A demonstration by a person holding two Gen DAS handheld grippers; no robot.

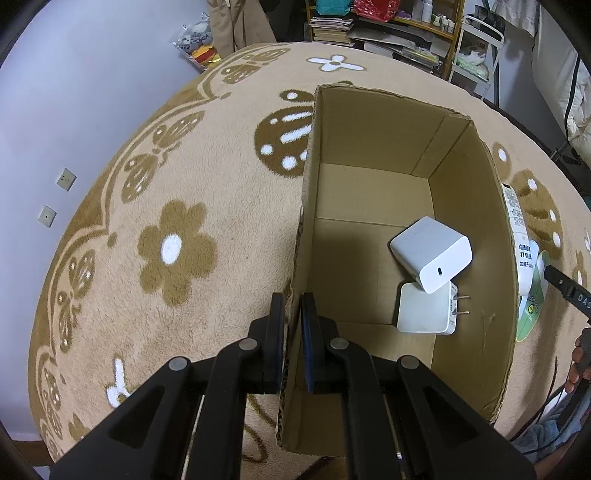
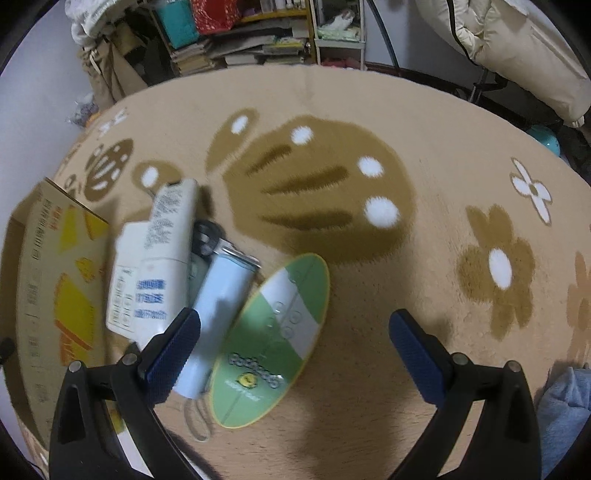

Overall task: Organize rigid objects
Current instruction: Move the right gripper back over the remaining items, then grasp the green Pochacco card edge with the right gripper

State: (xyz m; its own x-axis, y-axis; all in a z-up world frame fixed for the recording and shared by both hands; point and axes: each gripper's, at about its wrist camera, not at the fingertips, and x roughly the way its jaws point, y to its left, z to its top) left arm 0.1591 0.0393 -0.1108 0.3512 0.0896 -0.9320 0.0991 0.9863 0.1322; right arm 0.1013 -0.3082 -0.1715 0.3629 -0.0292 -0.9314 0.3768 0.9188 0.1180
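Observation:
My left gripper [image 1: 293, 302] is shut on the near-left wall of an open cardboard box [image 1: 373, 122], one finger outside and one inside. Two white chargers lie in the box: a cube with a port [image 1: 432, 253] leaning on a flat one with prongs [image 1: 424, 312]. In the right wrist view my right gripper [image 2: 295, 325] is open above the rug, over a green and white oval disc [image 2: 275, 343]. Beside the disc lie a pale blue cylinder [image 2: 221, 295], a white tube [image 2: 162, 258] and a dark small item [image 2: 207, 236]. The box's printed outer side [image 2: 55, 288] is at left.
A beige rug [image 1: 177, 206] with brown flowers covers the floor. Shelves with books and clutter [image 1: 388, 33] stand at the back, beside a white rack [image 1: 476, 59]. A padded coat [image 2: 517, 48] hangs at right. Blue cloth [image 2: 565, 413] lies at the lower right.

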